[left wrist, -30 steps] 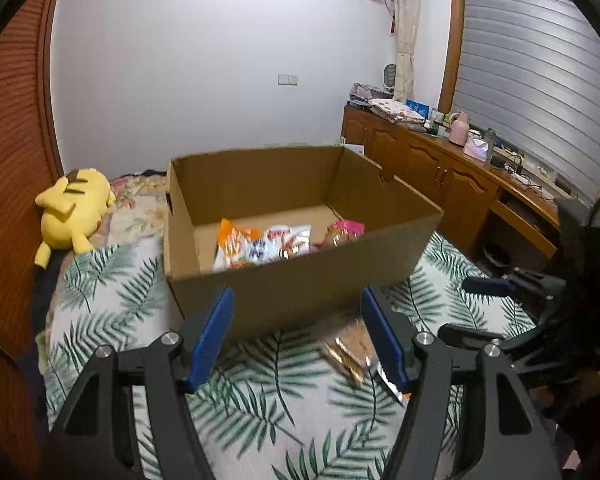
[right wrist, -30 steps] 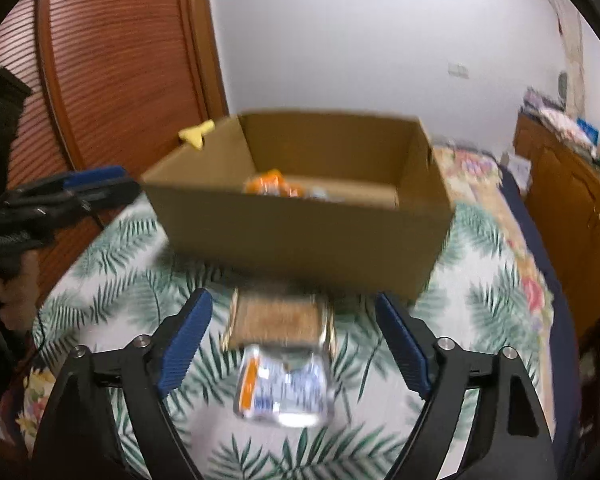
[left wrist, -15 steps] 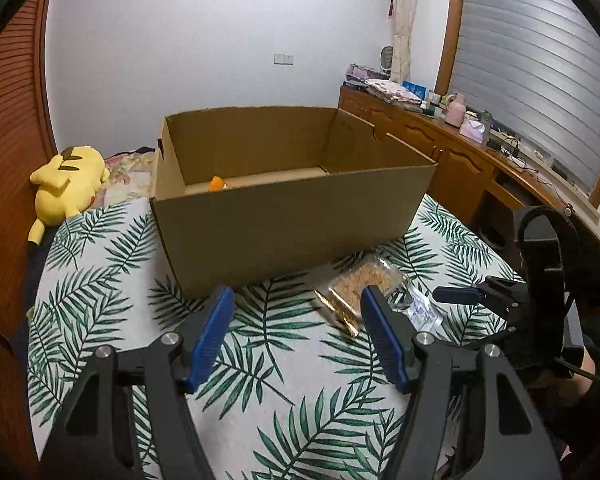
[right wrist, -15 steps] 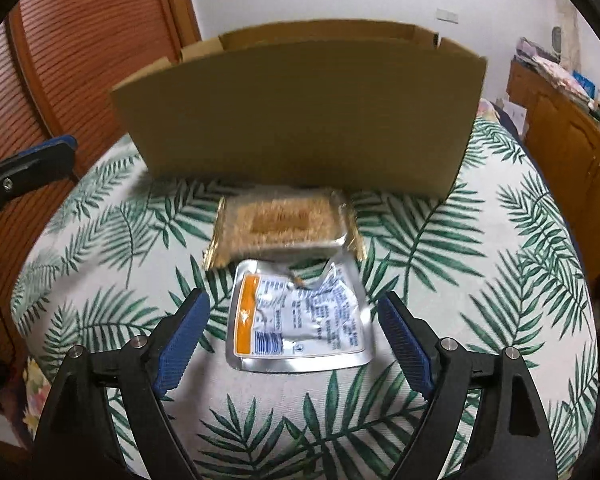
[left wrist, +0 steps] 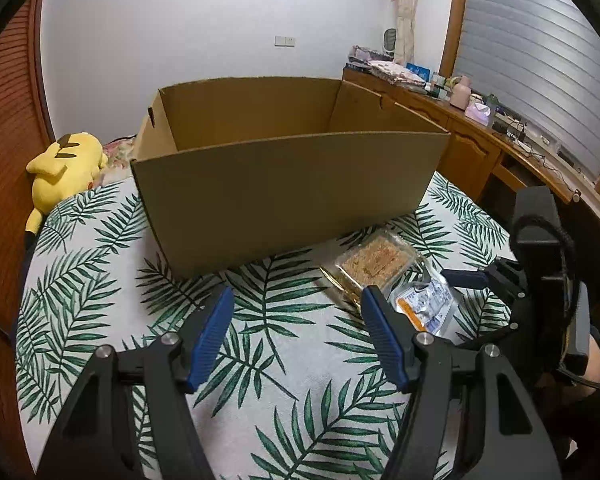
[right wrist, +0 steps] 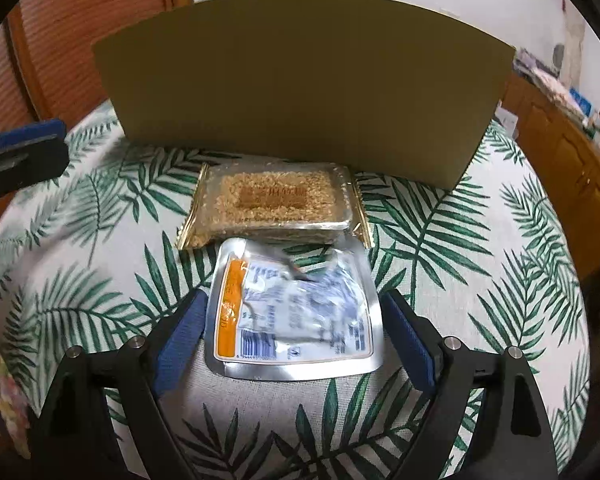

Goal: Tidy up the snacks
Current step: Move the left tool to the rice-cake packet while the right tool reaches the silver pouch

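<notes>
A silver foil snack pouch [right wrist: 294, 312] with an orange stripe lies on the leaf-print cloth, between the open fingers of my right gripper [right wrist: 294, 334], which sits low around it without touching. Behind it lies a clear packet of golden-brown snack [right wrist: 272, 204] with gold edges, close to the open cardboard box [right wrist: 300, 80]. In the left wrist view my left gripper [left wrist: 296, 336] is open and empty above the cloth, in front of the box [left wrist: 284, 184]. The packet [left wrist: 374, 262], the pouch [left wrist: 424, 306] and my right gripper [left wrist: 480, 300] show to its right. The box's contents are hidden.
A yellow plush toy [left wrist: 62, 164] lies at the far left beside the box. A wooden cabinet [left wrist: 472, 136] with clutter on top runs along the right. A wooden slatted door [right wrist: 80, 28] stands behind on the left.
Both grippers have dropped lower and moved closer to the cloth. My right gripper has come down around the silver pouch. The box's inside has gone out of view.
</notes>
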Motion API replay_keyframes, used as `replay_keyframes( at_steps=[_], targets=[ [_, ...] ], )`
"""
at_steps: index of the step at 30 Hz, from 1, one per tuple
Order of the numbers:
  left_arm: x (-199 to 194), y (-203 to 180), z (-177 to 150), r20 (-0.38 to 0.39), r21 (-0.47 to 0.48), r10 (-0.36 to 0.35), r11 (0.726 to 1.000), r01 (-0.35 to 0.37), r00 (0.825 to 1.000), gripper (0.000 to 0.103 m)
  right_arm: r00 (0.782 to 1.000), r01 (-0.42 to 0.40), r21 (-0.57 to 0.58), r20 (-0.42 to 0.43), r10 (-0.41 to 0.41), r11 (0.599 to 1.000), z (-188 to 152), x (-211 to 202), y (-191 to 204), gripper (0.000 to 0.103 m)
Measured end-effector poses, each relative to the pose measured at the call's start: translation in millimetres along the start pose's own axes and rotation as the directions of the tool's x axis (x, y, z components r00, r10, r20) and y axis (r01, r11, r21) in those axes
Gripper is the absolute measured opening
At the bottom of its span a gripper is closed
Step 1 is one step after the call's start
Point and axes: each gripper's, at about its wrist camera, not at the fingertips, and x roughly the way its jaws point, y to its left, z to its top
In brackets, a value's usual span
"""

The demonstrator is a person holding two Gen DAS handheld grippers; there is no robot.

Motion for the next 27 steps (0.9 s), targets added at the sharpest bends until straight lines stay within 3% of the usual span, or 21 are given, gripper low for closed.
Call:
replay_keyframes(
  at_steps=[6,11,20,27],
  targets=[
    [19.1,-8.8,2.3,-0.038,0.062,-0.005,0.998,0.007,0.999,0.067,1.000,-0.020,-0.010,-0.019,0.020,1.000,-5.2,-6.8,-6.3,0.085],
    [36.4,-25.6,10.9,-0.073,0.139,-0.053,0.988,0.063,0.996,0.067,1.000,-0.004,0.008,-0.022,0.005,1.000,-13.3,-15.1,-23.7,0.084],
    [68.6,-48.2,33.5,-0.163,0.293,-0.112,0.943,0.156,0.980,0.067,1.000,0.001,0.023,-0.001,-0.001,1.000,-24.7,-24.3,-47.2,0.085],
    [85.5,-46.4,44.6,-0.220,0.314,-0.141,0.927,0.207,0.965,0.067,1.000,-0.003,0.020,0.016,0.003,1.000,-23.5,-22.8,-45.1,0.085]
  ],
)
